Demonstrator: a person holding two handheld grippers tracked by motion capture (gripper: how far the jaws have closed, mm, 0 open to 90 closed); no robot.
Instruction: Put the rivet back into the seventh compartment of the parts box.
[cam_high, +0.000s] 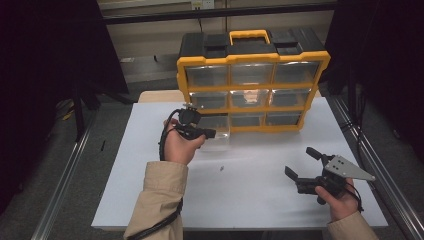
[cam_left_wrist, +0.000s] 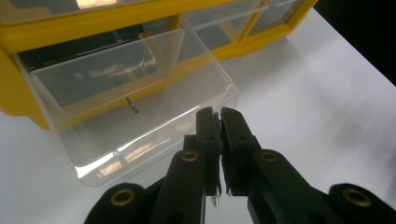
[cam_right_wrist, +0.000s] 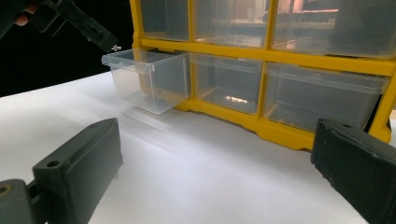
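Observation:
A yellow organiser (cam_high: 252, 59) with clear drawers stands at the back of the white table. Its bottom-left drawer (cam_high: 218, 138) (cam_left_wrist: 140, 140) (cam_right_wrist: 145, 79) is pulled out, and one small screw (cam_left_wrist: 132, 106) lies inside it. My left gripper (cam_high: 212, 133) (cam_left_wrist: 219, 113) (cam_right_wrist: 110, 44) hovers at the drawer's front rim, shut on a small metal screw (cam_right_wrist: 116, 47) (cam_left_wrist: 215, 200) that pokes out between the pads. My right gripper (cam_high: 300, 161) (cam_right_wrist: 215, 154) rests low at the table's near right, open with nothing between its jaws.
A tiny dark piece (cam_high: 220, 169) lies on the white table (cam_high: 250, 190) in front of the drawer. The organiser's other drawers are pushed in. Metal rails run along both sides of the table.

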